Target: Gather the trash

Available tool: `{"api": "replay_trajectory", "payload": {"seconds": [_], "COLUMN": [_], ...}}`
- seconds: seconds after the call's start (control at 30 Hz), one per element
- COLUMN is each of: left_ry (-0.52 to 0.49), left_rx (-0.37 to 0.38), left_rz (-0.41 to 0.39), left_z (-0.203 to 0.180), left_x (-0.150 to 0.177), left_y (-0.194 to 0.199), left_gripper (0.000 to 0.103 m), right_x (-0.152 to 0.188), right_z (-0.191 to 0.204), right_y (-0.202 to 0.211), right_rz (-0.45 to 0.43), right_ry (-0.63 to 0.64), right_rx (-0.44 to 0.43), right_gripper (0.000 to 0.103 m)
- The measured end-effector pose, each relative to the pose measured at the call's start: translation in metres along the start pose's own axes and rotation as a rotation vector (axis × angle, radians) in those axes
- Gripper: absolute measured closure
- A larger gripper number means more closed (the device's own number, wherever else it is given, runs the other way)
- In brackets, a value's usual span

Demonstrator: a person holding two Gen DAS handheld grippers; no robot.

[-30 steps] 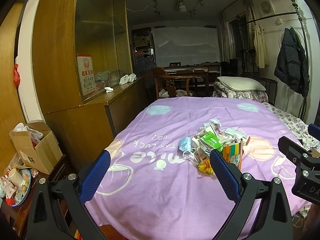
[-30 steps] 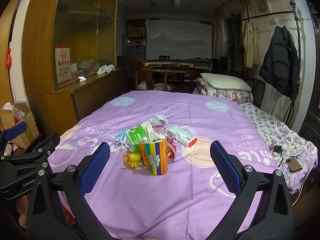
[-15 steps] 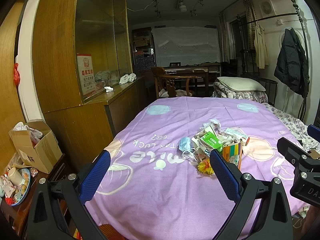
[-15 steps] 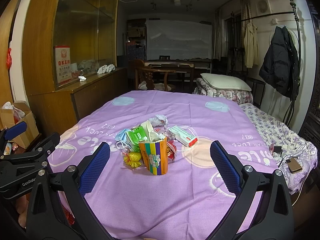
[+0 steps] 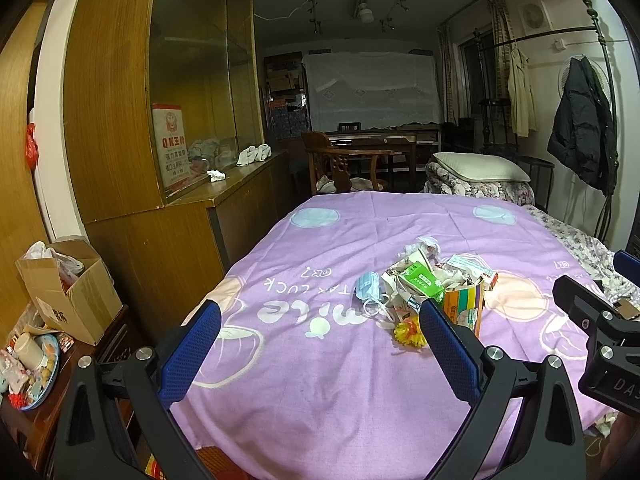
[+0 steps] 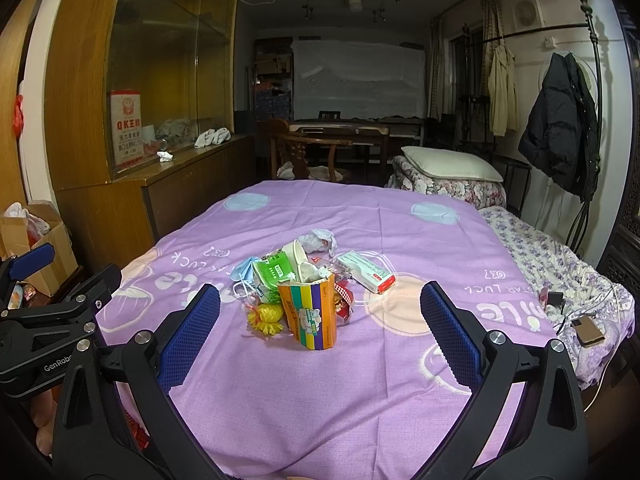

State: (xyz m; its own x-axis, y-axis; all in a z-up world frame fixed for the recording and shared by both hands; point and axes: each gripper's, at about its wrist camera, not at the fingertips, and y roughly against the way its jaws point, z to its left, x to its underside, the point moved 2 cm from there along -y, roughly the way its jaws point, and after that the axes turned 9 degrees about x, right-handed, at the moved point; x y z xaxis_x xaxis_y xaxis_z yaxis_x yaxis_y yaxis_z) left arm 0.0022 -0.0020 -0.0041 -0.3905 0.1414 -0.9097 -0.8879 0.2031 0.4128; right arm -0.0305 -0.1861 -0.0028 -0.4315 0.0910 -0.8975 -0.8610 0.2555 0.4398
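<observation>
A heap of trash sits mid-table on the purple cloth (image 6: 320, 384): a striped paper carton (image 6: 311, 316) standing upright, a green packet (image 6: 273, 269), a blue face mask (image 6: 242, 269), a yellow mesh ball (image 6: 265, 315), a white-and-red box (image 6: 366, 271) and a crumpled tissue (image 6: 318, 239). The left wrist view shows the same heap, with the carton (image 5: 464, 307), mask (image 5: 368, 286) and green packet (image 5: 421, 280). My left gripper (image 5: 320, 340) is open, short of the heap and to its left. My right gripper (image 6: 320, 326) is open, with the carton ahead between its fingers, untouched.
A wooden glass-fronted cabinet (image 5: 160, 128) lines the left wall. An open cardboard box (image 5: 68, 288) and a plate of clutter (image 5: 32, 364) stand at lower left. A phone (image 6: 587, 330) lies on the floral bedding at right. A coat rack (image 6: 560, 128) stands far right.
</observation>
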Motion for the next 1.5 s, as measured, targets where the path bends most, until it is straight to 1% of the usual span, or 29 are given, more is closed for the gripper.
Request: {"api": "replay_trajectory", "payload": {"seconds": [0.67,0.8,0.87,0.93,1.0,1.1,1.23,1.3,1.37,1.4,1.47,1.5], "left_ry": [0.001,0.0,0.003,0.009,0.018,0.044,0.069,0.065,0.059,0.056,0.041,0.028], "left_rx": [0.001,0.002,0.007,0.008,-0.007,-0.029,-0.031,-0.013,0.014,0.04,0.081,0.1], "left_rz": [0.006,0.021,0.04,0.068,0.1,0.165,0.245,0.289,0.327,0.351,0.376,0.382], "left_z": [-0.001,-0.001,0.0,0.004,0.01,0.022,0.031,0.029,0.025,0.019,0.009,0.003], "left_x": [0.002,0.006,0.009,0.013,0.018,0.029,0.047,0.058,0.067,0.072,0.074,0.074], "left_y": [-0.003,-0.009,-0.016,-0.027,-0.041,-0.066,-0.095,-0.111,-0.127,-0.136,-0.148,-0.155], "left_gripper": [0.006,0.006,0.006,0.006,0.006,0.006,0.006,0.006,0.006,0.006,0.006,0.006], "right_x": [0.002,0.005,0.005,0.005,0.012,0.035,0.071,0.088,0.102,0.108,0.118,0.121], "right_z": [0.004,0.005,0.006,0.008,0.01,0.001,-0.018,-0.026,-0.031,-0.034,-0.039,-0.041], "right_y": [-0.003,-0.012,-0.022,-0.04,-0.066,-0.098,-0.141,-0.159,-0.174,-0.183,-0.197,-0.202], "right_rz": [0.004,0.029,0.05,0.095,0.165,0.241,0.367,0.421,0.454,0.468,0.505,0.509], "right_ry": [0.0,-0.004,-0.009,-0.014,0.023,0.055,0.052,0.046,0.057,0.057,0.036,0.023], "right_rx": [-0.003,-0.019,-0.043,-0.081,-0.113,-0.087,-0.099,-0.119,-0.12,-0.118,-0.126,-0.134], "right_gripper": [0.007,0.007,0.007,0.007,0.007,0.007,0.007,0.007,0.007,0.007,0.007,0.006]}}
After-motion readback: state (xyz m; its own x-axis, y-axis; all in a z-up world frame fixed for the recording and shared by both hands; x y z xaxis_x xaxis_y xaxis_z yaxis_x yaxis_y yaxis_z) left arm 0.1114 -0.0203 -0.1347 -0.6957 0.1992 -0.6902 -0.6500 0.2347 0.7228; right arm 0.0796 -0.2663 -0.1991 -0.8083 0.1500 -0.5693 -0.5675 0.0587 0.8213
